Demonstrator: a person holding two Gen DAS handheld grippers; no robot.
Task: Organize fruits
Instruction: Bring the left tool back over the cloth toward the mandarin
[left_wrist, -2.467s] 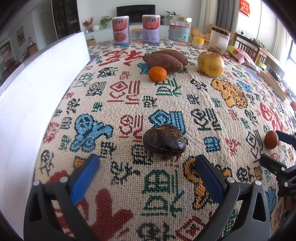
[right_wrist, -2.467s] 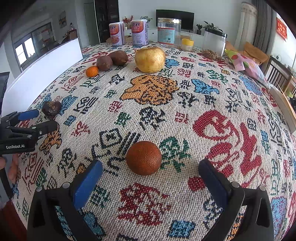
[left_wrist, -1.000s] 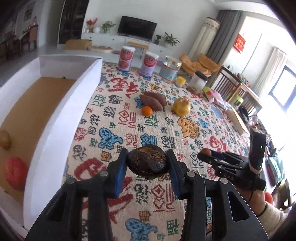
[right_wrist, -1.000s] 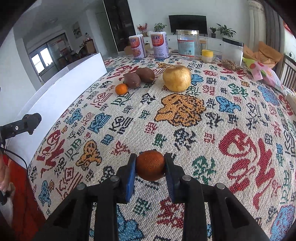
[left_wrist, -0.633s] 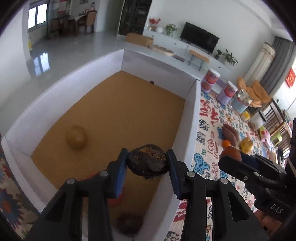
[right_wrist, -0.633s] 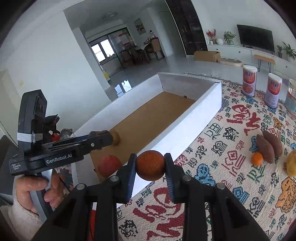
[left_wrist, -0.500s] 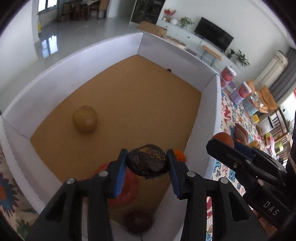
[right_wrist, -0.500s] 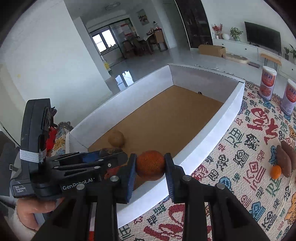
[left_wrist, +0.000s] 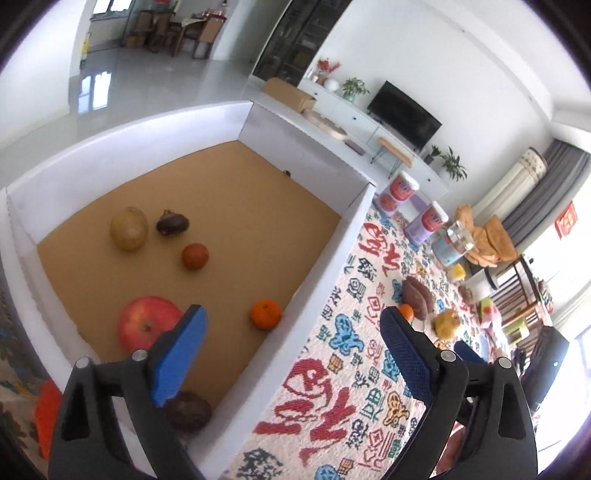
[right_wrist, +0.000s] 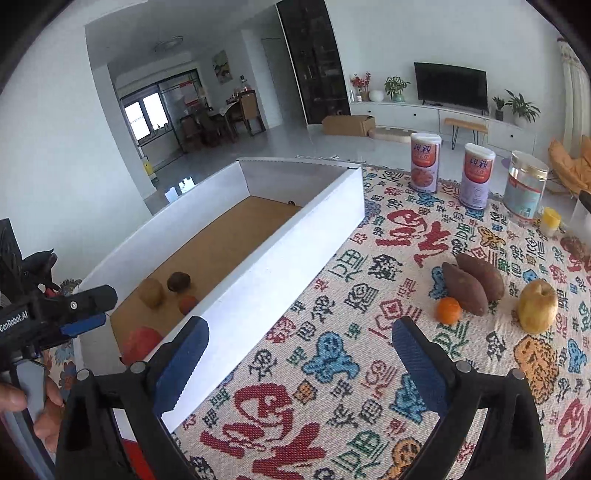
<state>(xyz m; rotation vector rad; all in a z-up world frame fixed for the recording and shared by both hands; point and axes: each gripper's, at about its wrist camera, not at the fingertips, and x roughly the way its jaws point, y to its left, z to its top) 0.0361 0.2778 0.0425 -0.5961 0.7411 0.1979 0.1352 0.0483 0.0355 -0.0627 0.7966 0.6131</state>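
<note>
Both jaw pairs opening wide, nothing between the pads: left gripper (left_wrist: 291, 343) and right gripper (right_wrist: 299, 347) have just let go.

Dark wrinkled fruit (left_wrist: 172, 222) and brownish-orange round fruit (left_wrist: 195, 256), clamped a second ago, now lie in white-walled cardboard box (left_wrist: 325, 254) at 10 o'clock; small orange mandarin (right_wrist: 448, 310) and yellow apple (right_wrist: 537, 306) wait on patterned woven cloth (right_wrist: 332, 369) at 2 o'clock.

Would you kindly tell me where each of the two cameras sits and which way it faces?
Left wrist: on the left gripper, looking down into the white box of fruit; its opening jaws are empty, and the right gripper peeks in behind.
Right wrist: on the right gripper, facing across the patterned tablecloth; empty opening jaws, left gripper and a hand show.
Shared: box, red apple, sweet potatoes, cans.
</note>
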